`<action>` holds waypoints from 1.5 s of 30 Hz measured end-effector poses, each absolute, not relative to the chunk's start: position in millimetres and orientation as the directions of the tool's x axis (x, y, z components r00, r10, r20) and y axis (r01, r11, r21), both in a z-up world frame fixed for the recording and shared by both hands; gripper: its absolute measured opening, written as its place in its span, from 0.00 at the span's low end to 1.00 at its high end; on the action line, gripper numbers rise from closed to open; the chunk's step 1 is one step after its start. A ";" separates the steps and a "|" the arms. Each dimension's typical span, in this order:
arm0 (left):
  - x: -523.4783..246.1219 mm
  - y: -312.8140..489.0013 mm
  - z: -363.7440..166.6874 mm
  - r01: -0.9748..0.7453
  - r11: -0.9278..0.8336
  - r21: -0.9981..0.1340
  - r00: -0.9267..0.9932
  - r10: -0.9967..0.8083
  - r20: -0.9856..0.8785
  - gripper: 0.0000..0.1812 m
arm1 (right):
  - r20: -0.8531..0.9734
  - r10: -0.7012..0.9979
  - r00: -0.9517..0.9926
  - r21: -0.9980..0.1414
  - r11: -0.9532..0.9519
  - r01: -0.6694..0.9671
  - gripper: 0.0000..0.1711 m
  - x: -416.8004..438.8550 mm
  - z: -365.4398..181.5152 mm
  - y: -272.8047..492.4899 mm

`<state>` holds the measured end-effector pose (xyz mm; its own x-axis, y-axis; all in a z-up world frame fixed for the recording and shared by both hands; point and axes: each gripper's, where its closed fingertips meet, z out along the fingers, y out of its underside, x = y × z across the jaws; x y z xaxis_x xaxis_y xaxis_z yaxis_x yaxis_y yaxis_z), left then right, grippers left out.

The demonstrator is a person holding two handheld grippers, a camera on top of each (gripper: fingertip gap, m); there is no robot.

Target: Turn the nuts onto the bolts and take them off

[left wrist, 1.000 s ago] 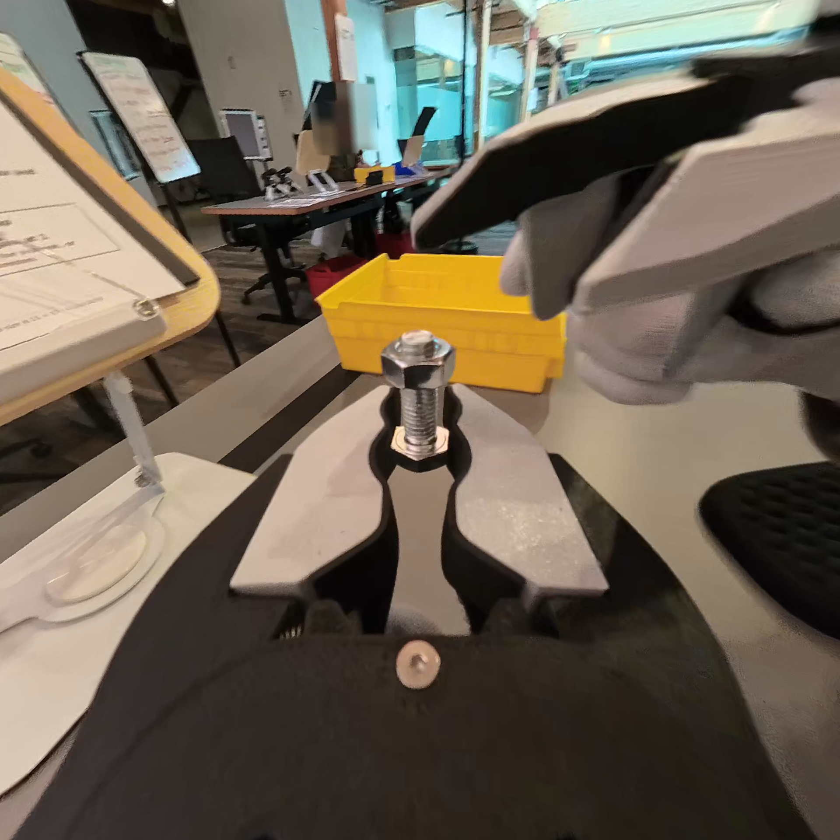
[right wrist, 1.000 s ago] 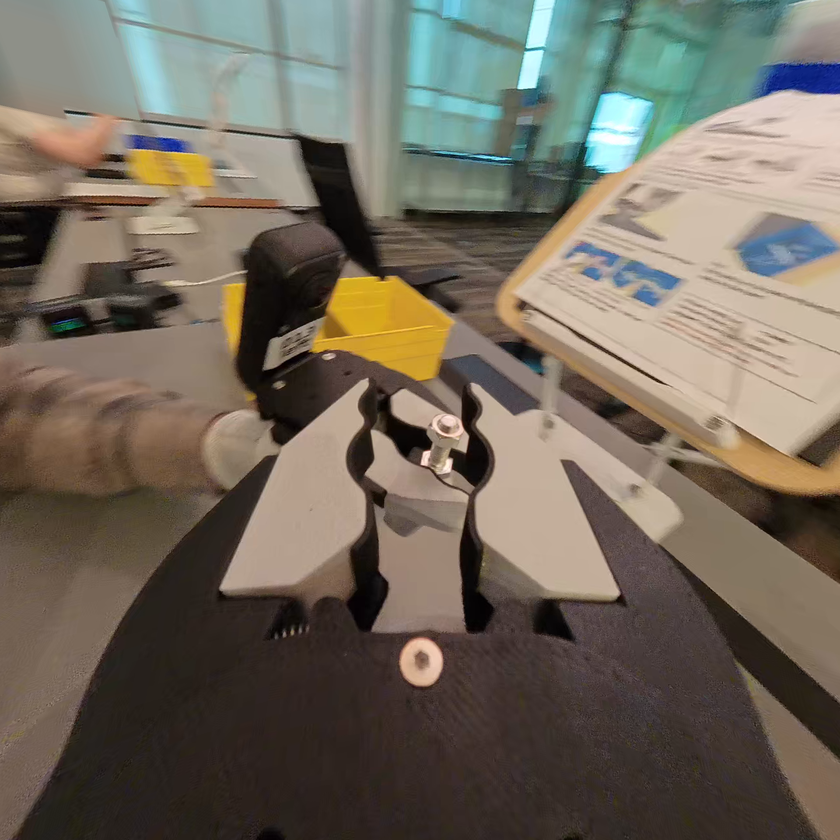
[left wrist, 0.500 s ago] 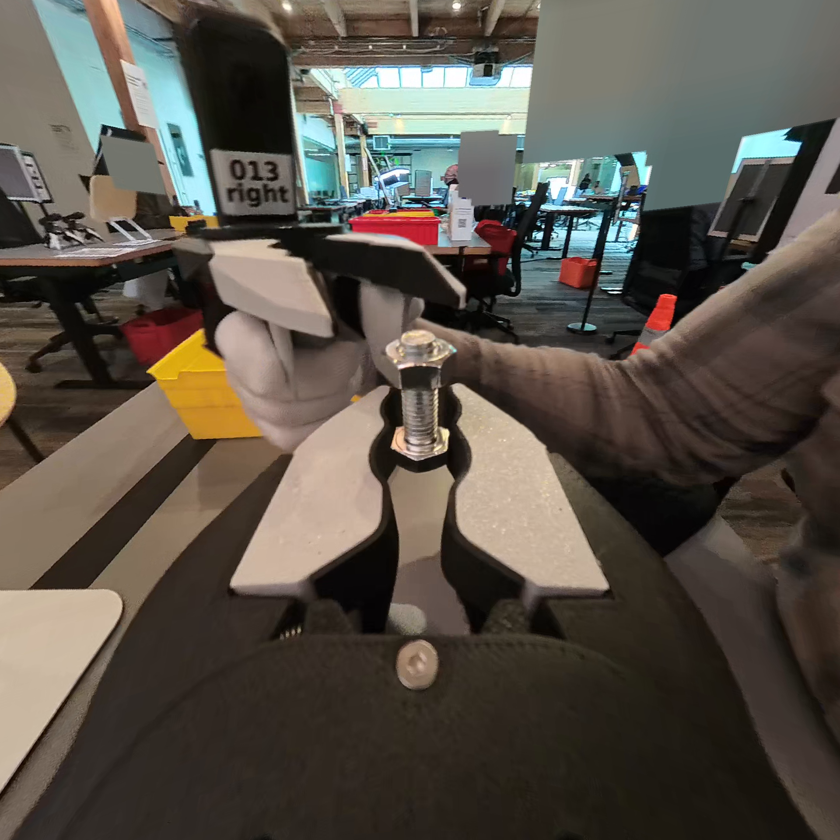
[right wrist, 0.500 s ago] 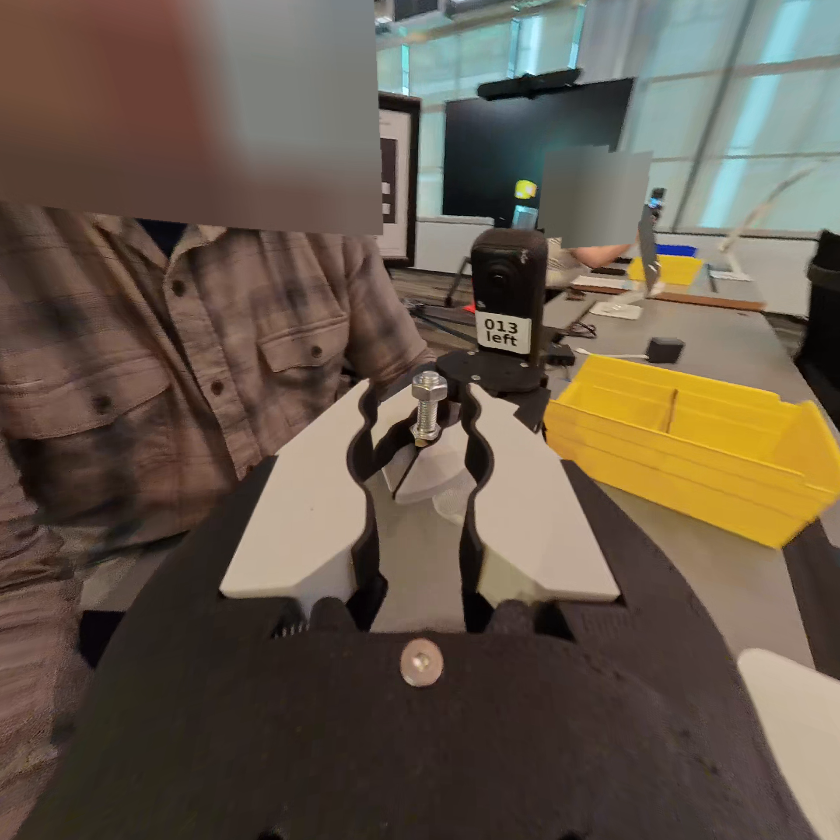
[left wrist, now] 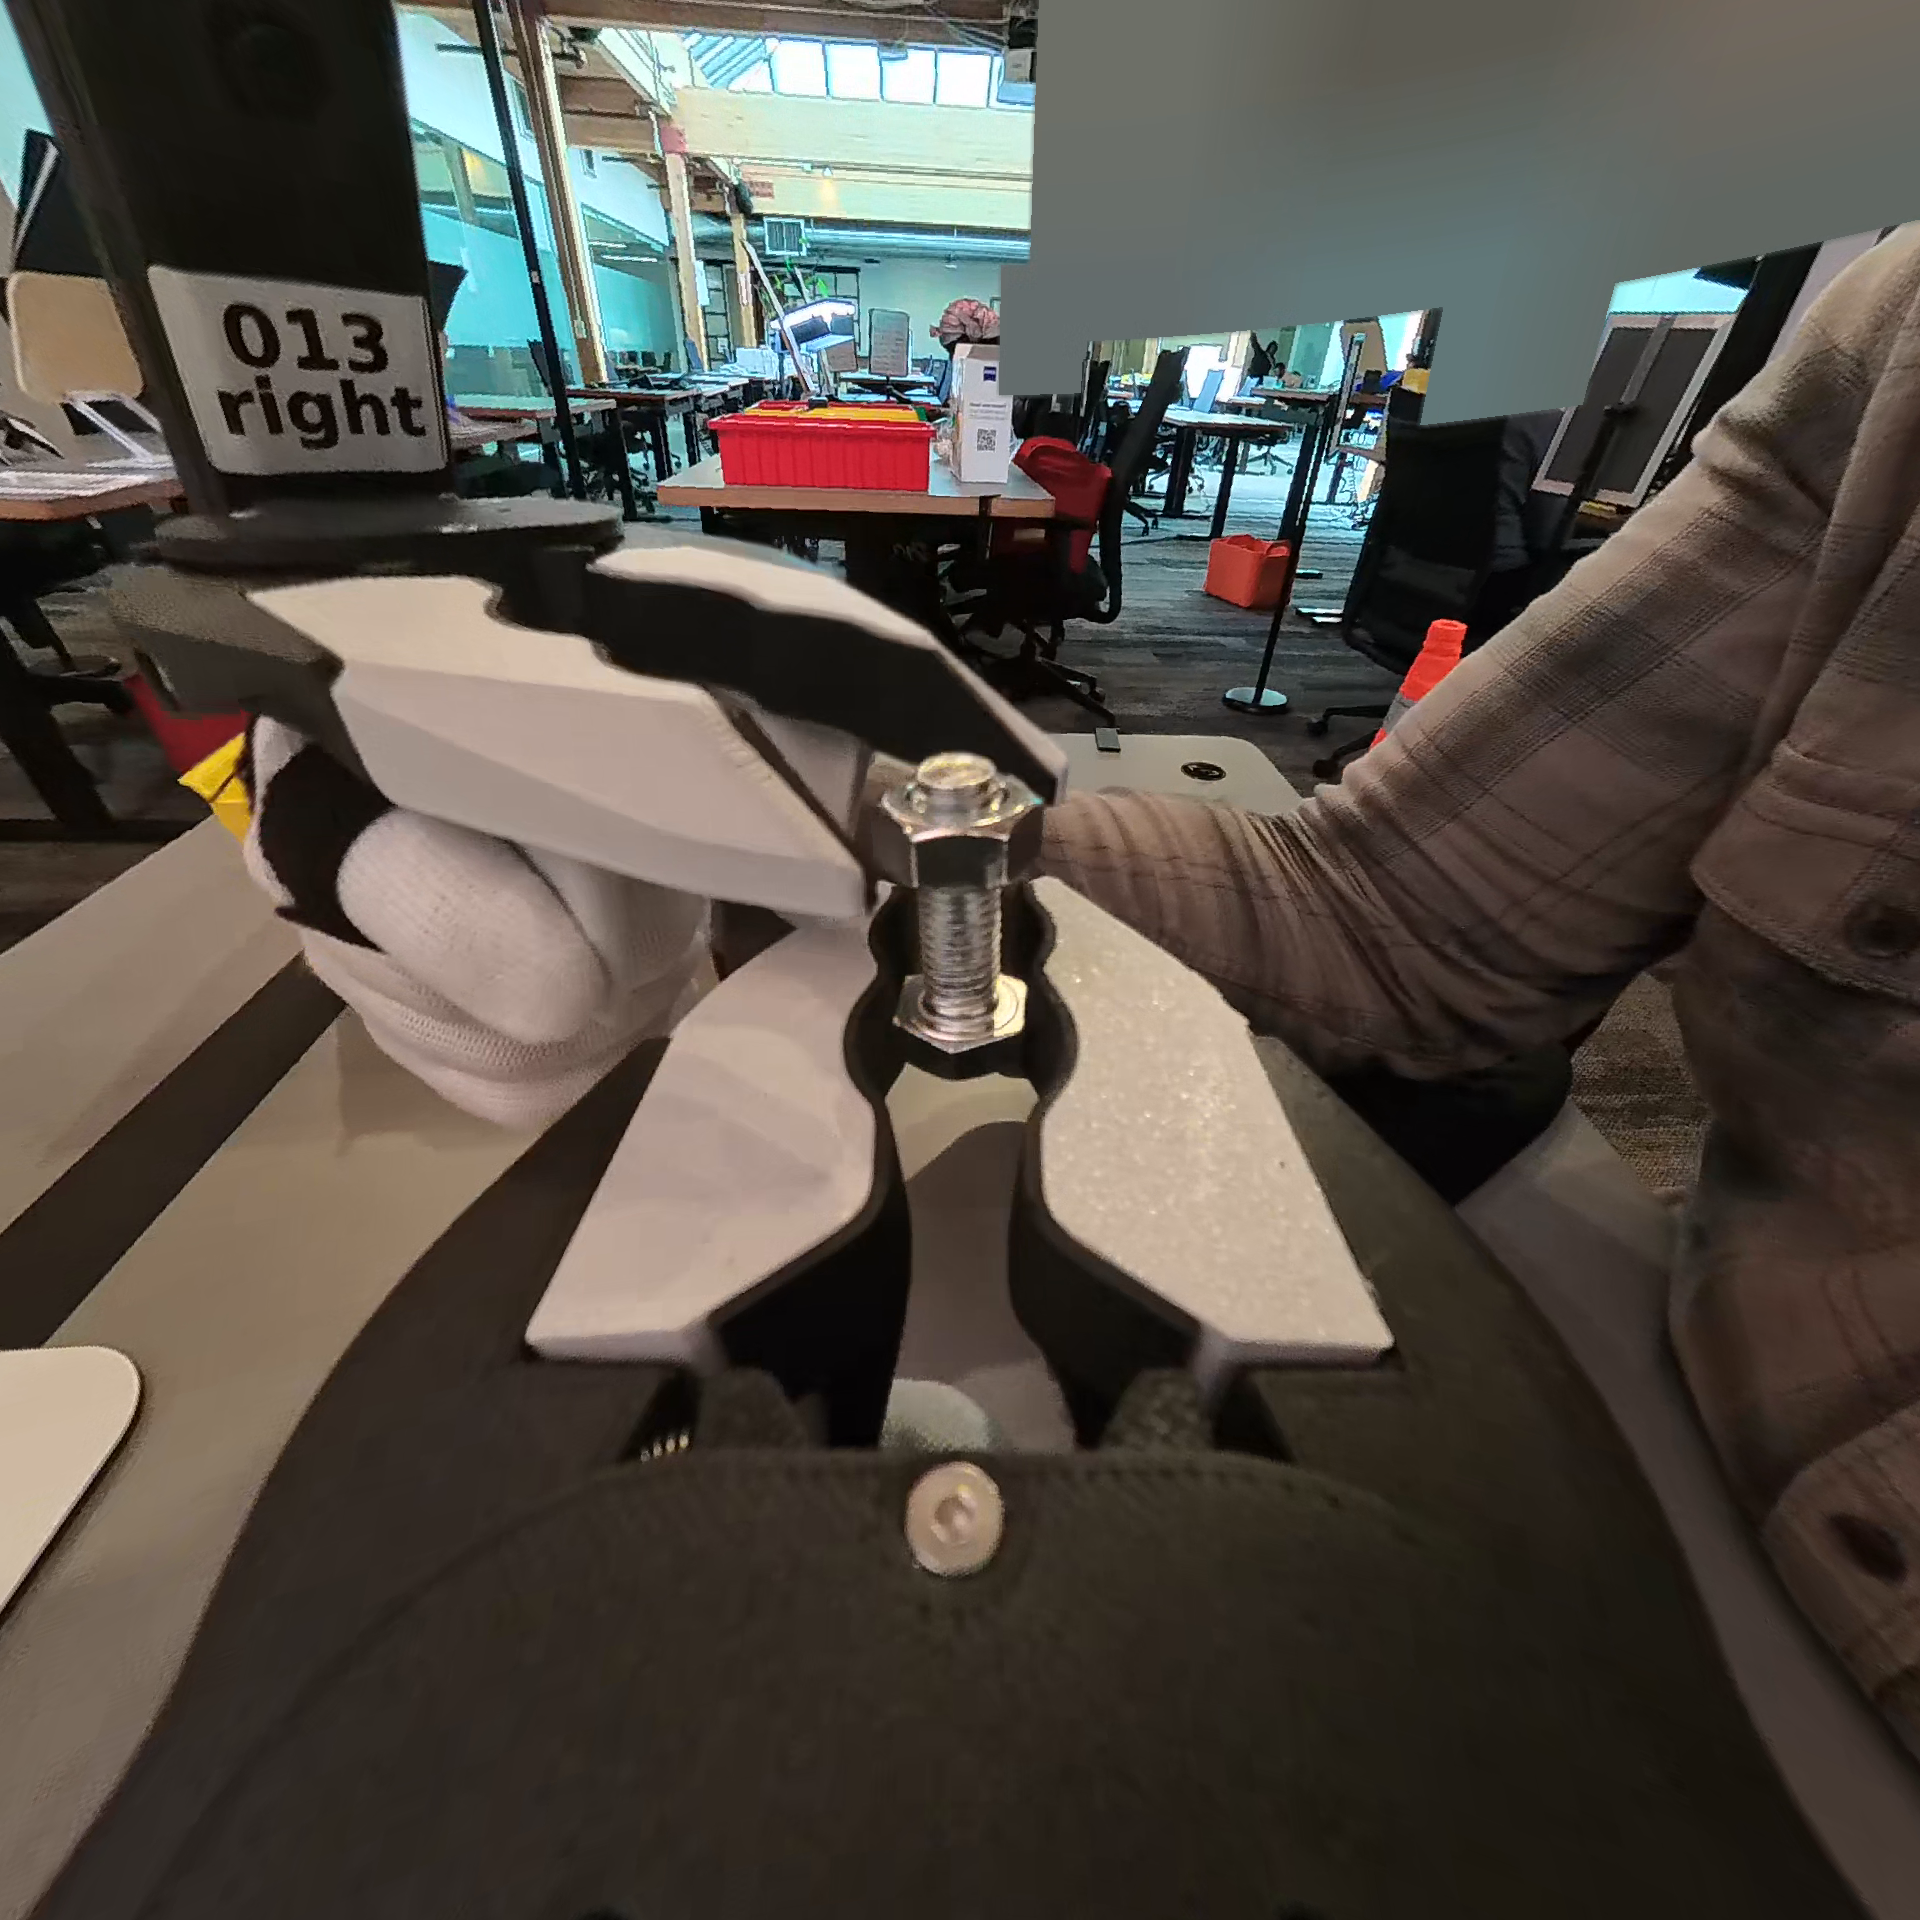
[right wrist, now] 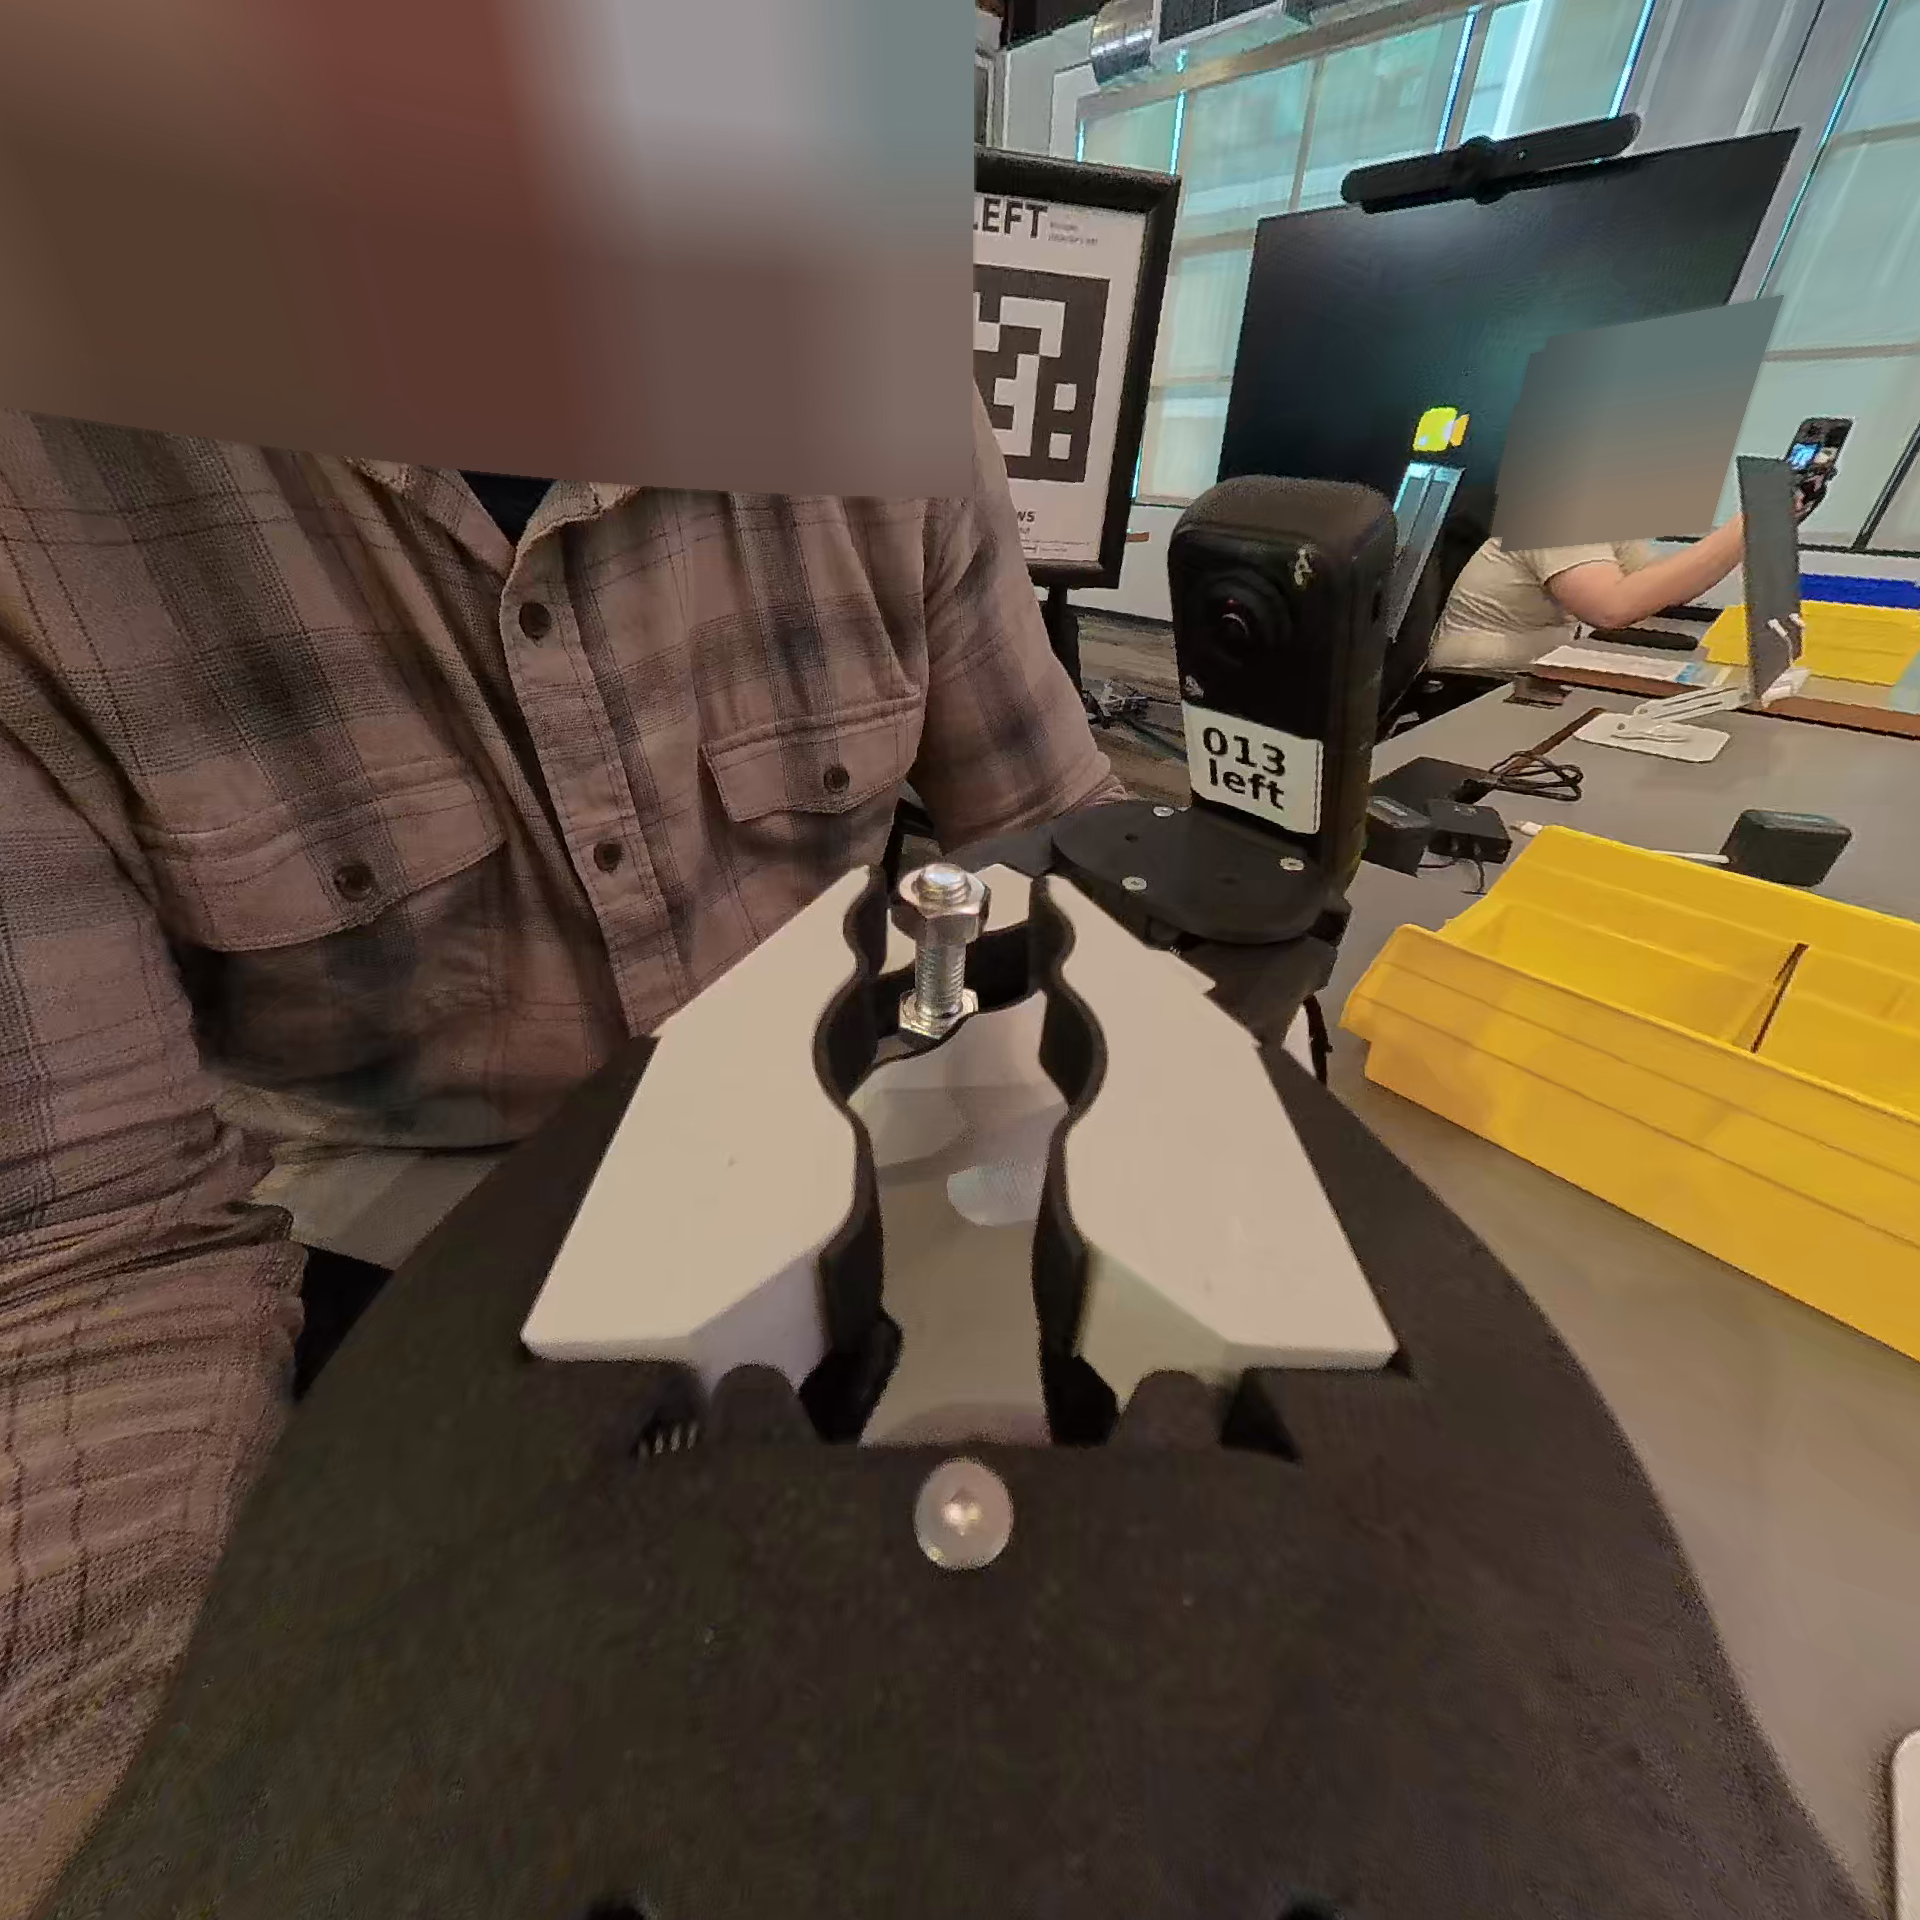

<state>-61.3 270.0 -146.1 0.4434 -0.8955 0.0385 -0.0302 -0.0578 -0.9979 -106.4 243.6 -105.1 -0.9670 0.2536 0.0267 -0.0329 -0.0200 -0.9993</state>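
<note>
A person in a plaid shirt (right wrist: 540,790) is sitting at a grey table (right wrist: 1662,1475), working a gripper in each hand. Off to the right of the right wrist view a yellow bin (right wrist: 1621,1049) is resting on the table, with a divider inside it. The left gripper (left wrist: 958,997) is pointing its tongs forward and clamping the hexagonal head of a bolt (left wrist: 958,961) between their tips, so the bolt is standing upright with its threaded shaft rising clear above the fingers. A nut (left wrist: 958,836) is sitting at the very top of that shaft, with the bolt's end just poking through it. The right gripper (right wrist: 951,935), held in a white-gloved hand (left wrist: 488,966), is reaching in from the left of the left wrist view at the height of the nut; its tongs are standing narrowly apart, one finger (left wrist: 582,769) lying against the nut's near-left side and the other passing behind the top of the bolt. In the right wrist view the nut is showing between the two fingertips with a small gap on the right, so I cannot tell whether they are actually pinching it. A black camera (right wrist: 1278,665) with a white label is rising from the left gripper's far side.
</note>
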 end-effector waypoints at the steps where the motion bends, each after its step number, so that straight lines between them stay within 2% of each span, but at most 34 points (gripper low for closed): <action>1: -61.5 270.0 -145.7 -0.032 -0.055 -0.998 0.445 -0.895 0.035 0.10 | 0.026 0.251 -0.968 -0.999 -0.016 -0.031 0.14 -106.1 -106.0 242.9; 5: -62.7 269.8 -143.3 -0.027 -0.050 -0.998 0.447 -0.894 0.033 0.10 | 0.039 0.246 -0.969 -0.999 -0.023 -0.046 0.09 -104.7 -103.6 242.3; 11: -67.5 275.9 -143.3 -0.029 -0.053 -0.998 0.482 -0.876 0.032 0.10 | 0.032 0.286 -0.958 -0.999 -0.019 -0.039 0.09 -109.0 -103.4 246.4; 16: -80.9 289.8 -143.0 -0.027 -0.057 -0.998 0.562 -0.827 0.032 0.10 | 0.013 0.423 -0.906 -1.000 0.027 -0.002 0.09 -121.7 -104.1 256.8; 20: -94.9 302.6 -146.0 -0.052 -0.060 -0.997 0.639 -0.769 0.013 0.10 | -0.017 0.606 -0.795 -0.997 0.055 0.062 0.09 -134.7 -106.6 267.4; 26: -109.4 319.4 -153.7 -0.068 -0.068 -0.995 0.736 -0.677 -0.004 0.10 | -0.031 0.873 -0.487 -0.987 0.051 0.154 0.09 -146.9 -114.1 284.0; 30: -119.7 333.0 -166.9 -0.116 -0.064 -0.991 0.814 -0.579 -0.058 0.10 | -0.055 0.982 -0.180 -0.984 -0.022 0.179 0.09 -150.9 -126.7 296.4; 35: -125.2 344.2 -186.2 -0.138 -0.092 -0.986 0.869 -0.490 -0.076 0.10 | -0.086 0.963 0.255 -0.980 -0.127 0.152 0.09 -150.4 -145.8 312.8; 37: -127.2 347.7 -194.4 -0.165 -0.101 -0.981 0.886 -0.452 -0.102 0.10 | -0.017 0.914 0.406 -0.982 -0.091 0.165 0.09 -151.0 -153.4 314.8; 41: -129.4 349.3 -198.4 -0.141 -0.100 -0.985 0.895 -0.438 -0.083 0.10 | 0.044 0.844 0.535 -0.984 -0.058 0.171 0.09 -157.3 -158.1 310.4; 42: -130.5 349.4 -196.7 -0.139 -0.095 -0.986 0.895 -0.438 -0.084 0.10 | 0.056 0.843 0.536 -0.983 -0.048 0.179 0.13 -158.2 -157.1 308.8; 44: -133.3 349.4 -192.0 -0.121 -0.089 -0.989 0.897 -0.437 -0.071 0.10 | 0.051 0.852 0.521 -0.986 -0.040 0.163 0.31 -155.9 -148.7 307.0; 45: -133.5 348.8 -189.8 -0.115 -0.085 -0.990 0.895 -0.441 -0.066 0.10 | 0.039 0.868 0.495 -0.986 -0.046 0.159 0.32 -154.7 -145.5 305.8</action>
